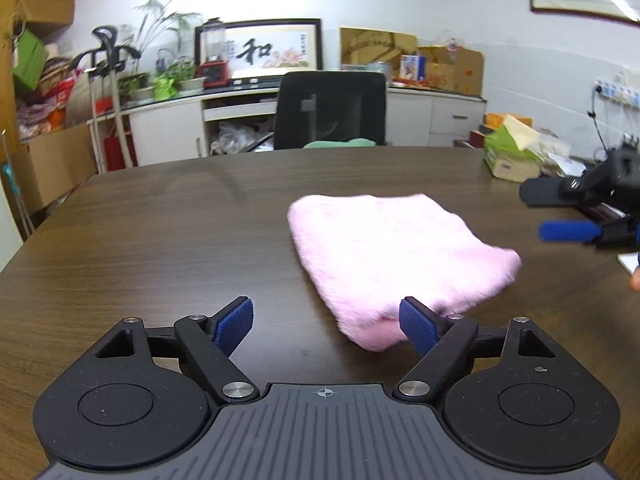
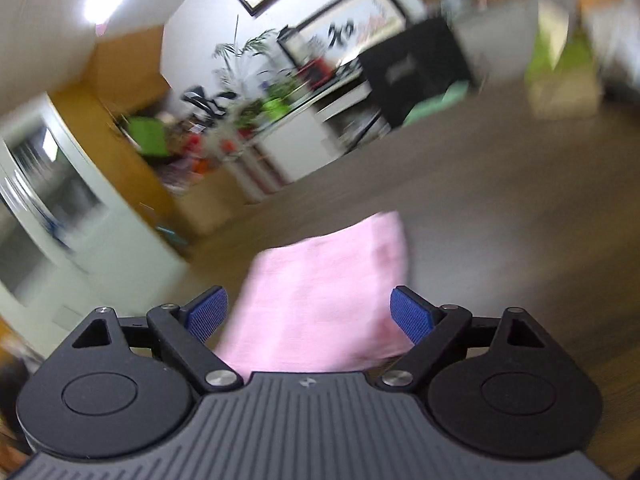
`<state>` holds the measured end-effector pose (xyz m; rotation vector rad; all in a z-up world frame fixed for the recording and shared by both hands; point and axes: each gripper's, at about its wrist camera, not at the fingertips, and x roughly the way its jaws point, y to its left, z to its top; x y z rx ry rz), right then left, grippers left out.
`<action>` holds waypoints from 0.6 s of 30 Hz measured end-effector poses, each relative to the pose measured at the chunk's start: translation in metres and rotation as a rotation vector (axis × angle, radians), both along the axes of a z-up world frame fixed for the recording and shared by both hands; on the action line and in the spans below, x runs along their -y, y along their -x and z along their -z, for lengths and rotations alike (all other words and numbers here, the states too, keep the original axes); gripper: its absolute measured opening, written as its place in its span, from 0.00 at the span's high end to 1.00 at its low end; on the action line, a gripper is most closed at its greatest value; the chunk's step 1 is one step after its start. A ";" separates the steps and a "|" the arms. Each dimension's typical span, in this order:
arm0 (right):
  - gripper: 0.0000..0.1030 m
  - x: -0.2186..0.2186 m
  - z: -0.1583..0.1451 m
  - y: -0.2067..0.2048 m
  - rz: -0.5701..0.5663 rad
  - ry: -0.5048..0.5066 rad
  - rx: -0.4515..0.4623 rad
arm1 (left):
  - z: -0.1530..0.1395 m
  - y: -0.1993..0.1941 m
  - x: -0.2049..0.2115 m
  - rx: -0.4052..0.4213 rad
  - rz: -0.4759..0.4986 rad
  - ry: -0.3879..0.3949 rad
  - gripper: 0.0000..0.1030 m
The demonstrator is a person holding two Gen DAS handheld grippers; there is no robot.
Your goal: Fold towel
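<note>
Two sets of jaws, both spread wide, nothing gripped. Left gripper (image 1: 326, 326) low over the table (image 1: 160, 240), blue pads either side of bare wood, right-hand pad just beside the near corner of the pink towel (image 1: 396, 256), contact not certain. Right gripper (image 2: 310, 316) tilted and motion-blurred, towel (image 2: 320, 300) showing between its pads but apparently below them, not pinched. In left view, right gripper (image 1: 560, 212) off to the towel's right, apart from the cloth.

Towel lying mid-table as a thick, compact, roughly square bundle w/ layered edge at the near corner. Judged: fold prob. done or nearly so; step in hand looks like release/pull-back. If another fold wanted, next move calls for pinching both near corners and carrying them over to the far edge, keeping layers aligned.

Plenty of open wood left and front of towel. Green tissue box (image 1: 512, 156) near table's far right edge, black office chair (image 1: 330, 110) beyond far edge.
</note>
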<state>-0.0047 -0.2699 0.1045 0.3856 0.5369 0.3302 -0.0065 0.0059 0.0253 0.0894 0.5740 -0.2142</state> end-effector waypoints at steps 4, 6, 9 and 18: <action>0.12 -0.033 0.013 0.027 0.093 0.360 0.100 | 0.004 0.004 0.006 -0.004 -0.050 0.008 0.21; 0.12 -0.049 0.019 0.033 0.113 0.443 0.090 | 0.008 0.006 0.011 -0.011 -0.071 -0.006 0.21; 0.13 -0.062 0.024 0.032 0.096 0.476 0.044 | 0.011 0.008 0.014 -0.018 -0.102 -0.019 0.18; 0.11 -0.055 0.041 0.023 0.104 0.456 -0.125 | 0.019 0.006 0.010 -0.084 -0.152 0.004 0.08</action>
